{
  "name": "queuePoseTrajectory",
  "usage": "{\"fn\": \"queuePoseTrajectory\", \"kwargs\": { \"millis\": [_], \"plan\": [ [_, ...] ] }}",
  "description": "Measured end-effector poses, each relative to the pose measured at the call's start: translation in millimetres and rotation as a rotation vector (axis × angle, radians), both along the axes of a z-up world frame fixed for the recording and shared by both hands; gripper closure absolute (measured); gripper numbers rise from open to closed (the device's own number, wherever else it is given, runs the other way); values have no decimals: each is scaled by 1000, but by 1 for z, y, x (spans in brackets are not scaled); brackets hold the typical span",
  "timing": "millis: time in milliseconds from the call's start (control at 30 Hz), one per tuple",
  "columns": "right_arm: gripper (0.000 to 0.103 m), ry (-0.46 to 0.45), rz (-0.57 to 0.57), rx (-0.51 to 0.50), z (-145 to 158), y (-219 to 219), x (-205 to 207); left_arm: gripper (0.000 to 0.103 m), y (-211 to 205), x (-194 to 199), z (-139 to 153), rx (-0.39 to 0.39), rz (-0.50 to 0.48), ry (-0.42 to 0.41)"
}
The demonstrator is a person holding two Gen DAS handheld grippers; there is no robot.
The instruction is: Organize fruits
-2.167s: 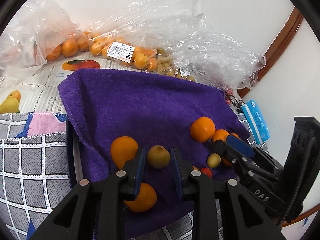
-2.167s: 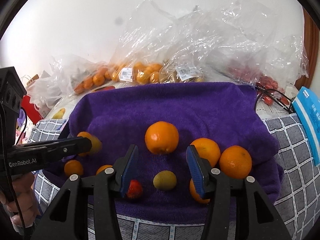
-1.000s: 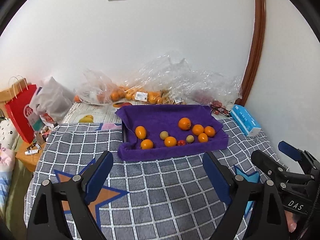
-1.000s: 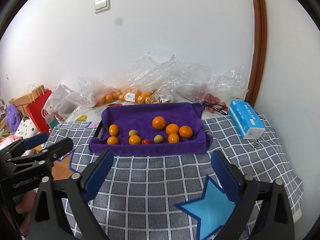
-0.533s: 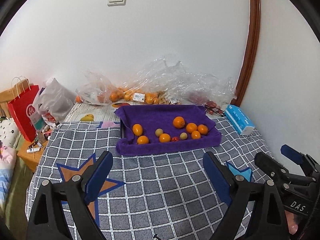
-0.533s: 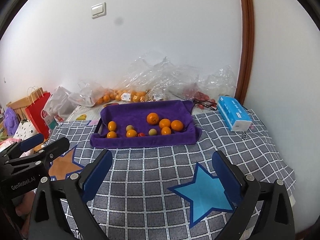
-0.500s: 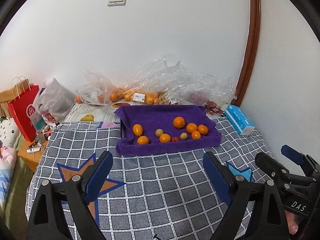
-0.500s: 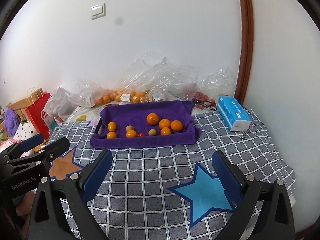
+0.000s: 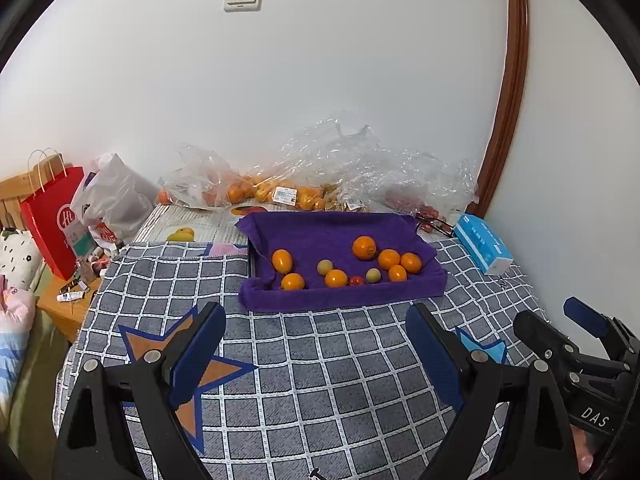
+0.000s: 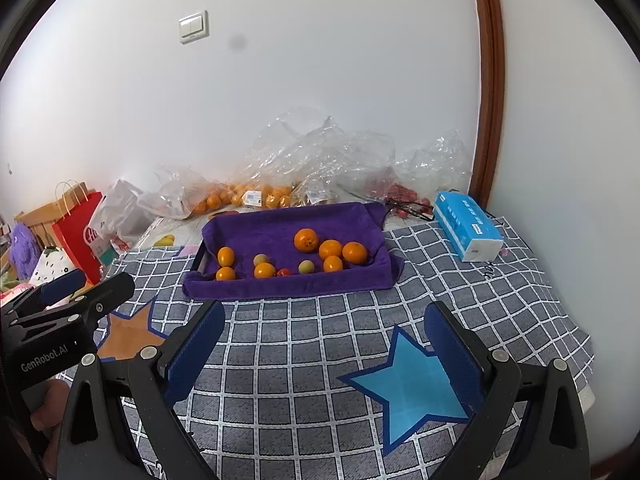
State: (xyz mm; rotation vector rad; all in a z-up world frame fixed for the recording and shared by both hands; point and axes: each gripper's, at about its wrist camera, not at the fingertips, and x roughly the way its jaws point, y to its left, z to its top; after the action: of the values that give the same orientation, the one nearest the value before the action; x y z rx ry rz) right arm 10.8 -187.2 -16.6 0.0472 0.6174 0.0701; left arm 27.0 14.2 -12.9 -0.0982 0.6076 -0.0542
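A tray lined with a purple towel (image 9: 320,236) sits at the far side of the checkered cloth and also shows in the right wrist view (image 10: 276,224). On it lie several oranges (image 9: 364,247), two greenish fruits (image 9: 324,267) and a small red fruit (image 9: 356,280); the largest orange shows again in the right wrist view (image 10: 306,239). My left gripper (image 9: 316,344) is wide open and empty, well short of the tray. My right gripper (image 10: 324,336) is also wide open and empty, equally far back.
Clear plastic bags of oranges (image 9: 256,190) lie against the wall behind the tray. A blue tissue pack (image 10: 466,226) lies to the right. A red paper bag (image 9: 54,220) and a grey bag (image 9: 114,200) stand at the left. The grey checkered cloth (image 9: 320,380) has star patches.
Both grippers have pulled far back from the tray and opened wide since 2.2 s ago. Over the last half second nothing has visibly moved.
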Motion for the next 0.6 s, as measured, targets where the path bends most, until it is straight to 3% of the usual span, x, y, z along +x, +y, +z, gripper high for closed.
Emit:
{"fn": "queuePoseTrajectory", "kwargs": {
  "millis": [600],
  "plan": [
    [4,1,0,-1,2,4,-1,12,0,-1,4,15,16,-13]
  ]
}}
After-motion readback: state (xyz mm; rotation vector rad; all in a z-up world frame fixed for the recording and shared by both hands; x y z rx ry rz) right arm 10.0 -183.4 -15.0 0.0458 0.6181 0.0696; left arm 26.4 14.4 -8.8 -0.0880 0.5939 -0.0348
